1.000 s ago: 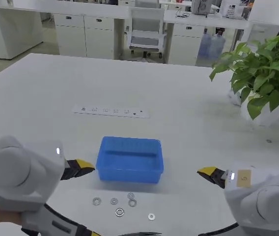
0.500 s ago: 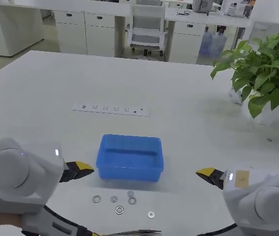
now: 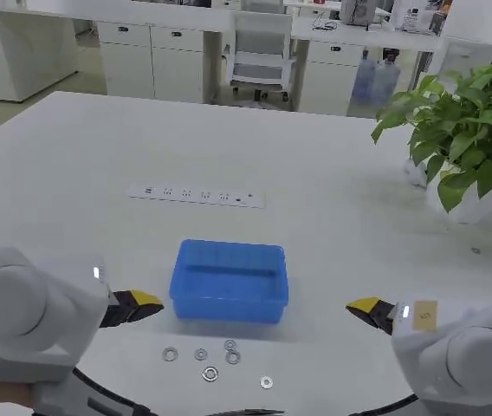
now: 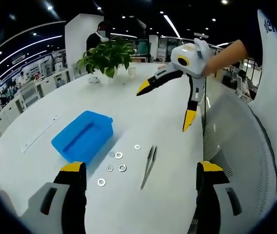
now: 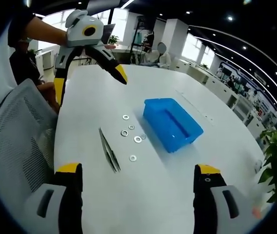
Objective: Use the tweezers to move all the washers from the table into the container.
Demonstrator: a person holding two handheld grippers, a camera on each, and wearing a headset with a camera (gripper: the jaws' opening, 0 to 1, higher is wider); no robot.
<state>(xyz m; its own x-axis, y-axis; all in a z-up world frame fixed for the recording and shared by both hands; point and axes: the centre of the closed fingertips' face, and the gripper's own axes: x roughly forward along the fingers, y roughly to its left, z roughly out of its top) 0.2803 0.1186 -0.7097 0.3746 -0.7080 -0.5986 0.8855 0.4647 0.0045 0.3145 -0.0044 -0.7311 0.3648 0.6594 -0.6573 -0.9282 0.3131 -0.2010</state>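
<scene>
On the white round-edged table point(image 3: 341, 225) stands a blue rectangular plastic container point(image 3: 229, 280), and just in front of it, on the person's side, six small silver metal washers point(image 3: 210, 373) lie loose on the tabletop in a scattered cluster.

In the head view the slim silver metal tweezers point(image 4: 149, 165) are a sliver at the bottom edge. Both gripper views show their full length (flat on the table, between the washers and the near table edge, touching neither gripper).

The left gripper point(image 4: 141, 170) hovers above the table to the left of the container, its yellow-tipped jaws spread wide. The right gripper point(image 5: 137, 169) hovers to the right of the container, equally wide open. Each gripper view also catches the other gripper from the front, its two jaws splayed well apart, which the head view shows only partly.

A white power strip point(image 3: 196, 195) lies beyond the container, and a green leafy potted plant point(image 3: 467, 139) stands at the table's far right. The gripper views add a grey mesh chair back point(image 4: 236, 146) at the near table edge.
</scene>
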